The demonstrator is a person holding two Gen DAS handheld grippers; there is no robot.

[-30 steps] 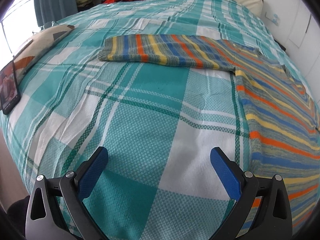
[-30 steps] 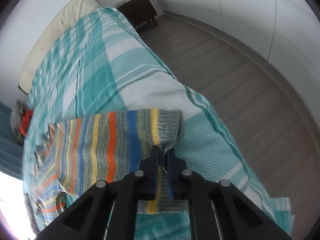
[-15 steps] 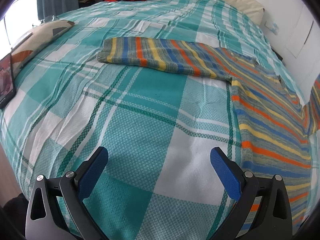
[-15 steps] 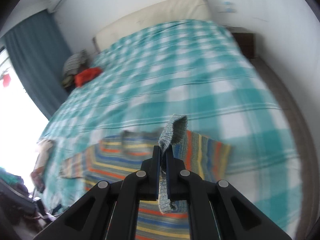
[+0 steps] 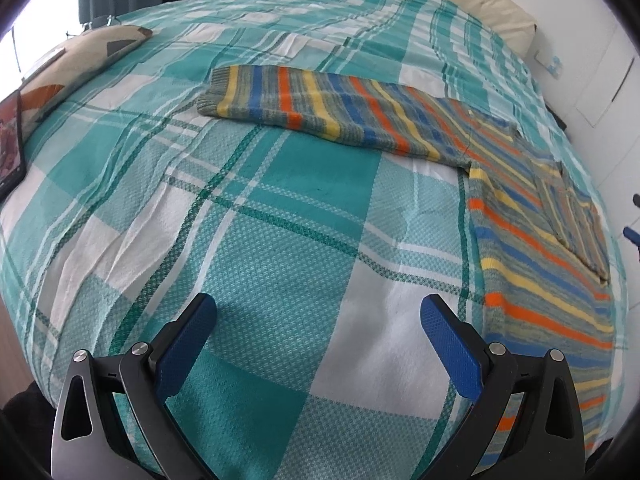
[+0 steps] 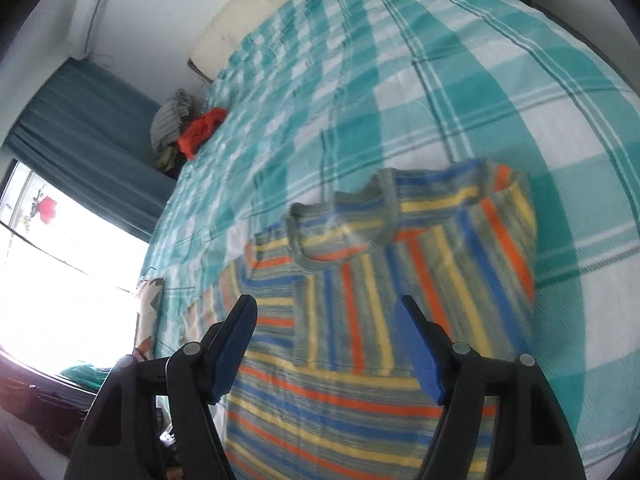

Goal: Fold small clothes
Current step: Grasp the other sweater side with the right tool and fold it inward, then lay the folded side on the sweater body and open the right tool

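The striped sweater [image 6: 400, 280] lies flat on the plaid bedspread [image 5: 280, 240], filling the centre and lower middle of the right wrist view; one sleeve is folded in across the body, while the other sleeve [image 5: 320, 108] stretches out toward the upper centre of the left wrist view. The right gripper [image 6: 326, 344] hovers over the folded part with its jaws wide and empty; the left gripper [image 5: 318, 344], at the bottom of its frame, is equally wide and holds nothing, poised above bare bedspread. The step in hand seems to be the second sleeve; the left gripper would do well to pinch the cuff at its ribbed end and lay it straight across the body, keeping the fold line along the shoulder. The sweater's hem is cut off by the lower frame edge; the right wrist view is blurred, so the first fold's exact edge is hard to judge.
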